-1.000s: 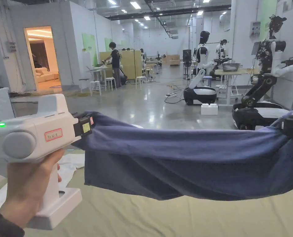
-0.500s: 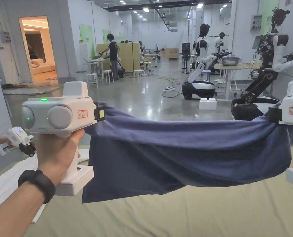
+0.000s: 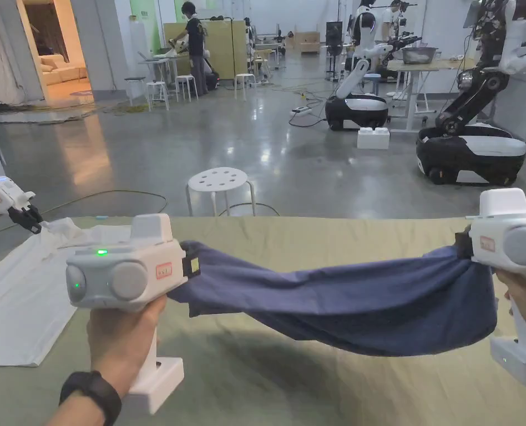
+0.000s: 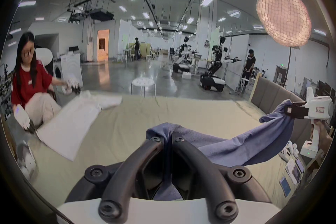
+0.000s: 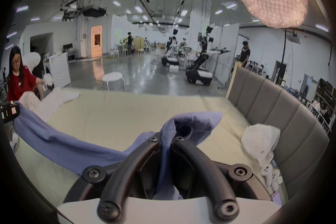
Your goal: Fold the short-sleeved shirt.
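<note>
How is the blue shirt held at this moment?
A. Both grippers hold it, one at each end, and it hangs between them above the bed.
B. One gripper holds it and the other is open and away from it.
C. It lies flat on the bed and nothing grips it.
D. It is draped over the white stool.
A: the left gripper and the right gripper each have their jaws closed on an end of the blue shirt, which sags between them over the bed.

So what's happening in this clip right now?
A person holds a blue shirt stretched in the air between two handheld tools, over a bed with an olive sheet. The left claw and the right claw are each clamped on bunched fabric at opposite ends, and the middle sags. At the left edge of the bed, another person works on a white garment.
</note>
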Available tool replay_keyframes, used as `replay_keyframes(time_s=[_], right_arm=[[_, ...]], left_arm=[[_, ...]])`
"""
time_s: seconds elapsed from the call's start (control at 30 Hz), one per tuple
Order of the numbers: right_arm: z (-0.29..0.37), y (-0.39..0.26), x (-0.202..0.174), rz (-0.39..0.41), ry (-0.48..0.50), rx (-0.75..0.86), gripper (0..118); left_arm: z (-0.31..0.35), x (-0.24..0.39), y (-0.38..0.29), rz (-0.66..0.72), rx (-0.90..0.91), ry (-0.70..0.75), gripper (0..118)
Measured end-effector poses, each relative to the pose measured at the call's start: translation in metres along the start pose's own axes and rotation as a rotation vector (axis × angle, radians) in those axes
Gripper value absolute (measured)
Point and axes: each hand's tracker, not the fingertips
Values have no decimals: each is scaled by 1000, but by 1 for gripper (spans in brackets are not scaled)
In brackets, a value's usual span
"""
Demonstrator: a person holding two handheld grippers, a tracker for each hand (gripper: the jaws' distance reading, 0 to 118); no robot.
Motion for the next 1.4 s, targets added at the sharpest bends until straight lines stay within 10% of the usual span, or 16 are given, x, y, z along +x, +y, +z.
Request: replay_keyframes(time_s=[0.3, 0.67, 0.73, 0.8, 0.83, 1.1, 1.27, 1.37, 1.4], right_arm=[[19, -240, 9, -112, 129, -214, 3], [183, -343, 47, -137, 168, -318, 4], [194, -356, 46, -136, 181, -355, 31], [200, -365, 42, -69, 140, -394, 84], [204, -367, 42, -63, 138, -378, 86], [271, -285, 34, -55, 112, -37, 85], [310, -257, 21, -114, 148, 130, 74], [318, -257, 15, -127, 137, 170, 2], [319, -256, 14, -122, 139, 171, 1]], left_arm=[[48, -32, -205, 125, -216, -63, 2], [223, -45, -292, 100, -322, -93, 2], [229, -40, -304, 37, -343, -98, 23], [225, -41, -309, 34, -379, -57, 80], [224, -40, -307, 46, -375, -48, 93], [280, -3, -216, -111, 53, 23, 94], [319, 18, -187, -75, 241, 27, 82], [332, 24, -181, -64, 276, 33, 5], [335, 25, -180, -57, 283, 38, 0]])
